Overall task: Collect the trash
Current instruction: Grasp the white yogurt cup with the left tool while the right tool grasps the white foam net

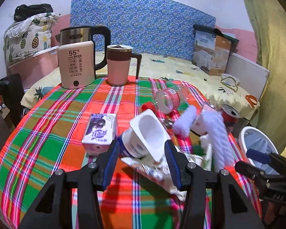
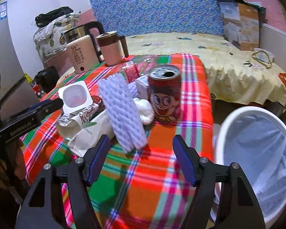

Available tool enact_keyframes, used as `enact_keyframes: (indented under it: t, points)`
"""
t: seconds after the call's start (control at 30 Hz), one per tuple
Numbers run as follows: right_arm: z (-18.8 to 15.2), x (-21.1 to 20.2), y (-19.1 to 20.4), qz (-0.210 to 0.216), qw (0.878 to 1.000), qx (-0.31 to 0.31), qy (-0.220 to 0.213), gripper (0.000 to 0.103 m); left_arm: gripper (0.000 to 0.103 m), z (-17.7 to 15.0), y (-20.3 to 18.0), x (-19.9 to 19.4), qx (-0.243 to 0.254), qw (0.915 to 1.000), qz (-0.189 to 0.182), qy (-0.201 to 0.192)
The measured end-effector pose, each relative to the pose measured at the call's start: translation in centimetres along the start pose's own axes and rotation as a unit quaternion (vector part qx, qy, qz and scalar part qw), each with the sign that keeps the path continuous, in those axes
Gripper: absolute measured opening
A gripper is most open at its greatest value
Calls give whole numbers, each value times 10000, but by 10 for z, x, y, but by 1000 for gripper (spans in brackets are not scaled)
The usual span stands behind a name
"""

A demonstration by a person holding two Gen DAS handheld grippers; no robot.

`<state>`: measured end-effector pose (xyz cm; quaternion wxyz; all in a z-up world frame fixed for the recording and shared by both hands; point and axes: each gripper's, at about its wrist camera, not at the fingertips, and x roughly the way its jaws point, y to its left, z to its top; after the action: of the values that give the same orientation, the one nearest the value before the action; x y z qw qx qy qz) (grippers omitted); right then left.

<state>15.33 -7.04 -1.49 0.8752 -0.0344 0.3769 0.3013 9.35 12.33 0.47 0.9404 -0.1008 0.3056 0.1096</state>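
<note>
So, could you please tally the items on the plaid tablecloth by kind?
Appliances and drinkware: 2, cream electric kettle, pink lidded mug.
Drink containers: 3, purple milk carton, red cartoon can, clear plastic bottle.
White yogurt cups: 1.
White foam nets: 2.
Total: 8.

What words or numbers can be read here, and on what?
"55°C": front panel of the kettle.
Smaller print under it: too small to read.
Milk carton: lettering blurred.
Kettle's steel band, can, box on the bed: unreadable.
</note>
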Motion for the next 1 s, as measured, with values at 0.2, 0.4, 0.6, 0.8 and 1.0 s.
enact_keyframes:
  t: [0.2,0.4,0.6,0.8,1.0]
  points:
    - [6,14,0,123,9998,-59,108,61,49,5,1,18,7,9999,-155,60]
    - [5,22,-2,269,9992,-77,292,35,24,7,0,24,38,9996,-273,92]
    - [3,13,2,225,9995,-133,186,28,7,10,1,18,38,9995,-324,6]
    - [7,4,1,201,9998,-37,49,27,7,17,4,1,-17,9994,-295,-184]
    - [6,-11,-5,165,9998,98,-112,27,7,25,0,-19,2,9990,-301,-337]
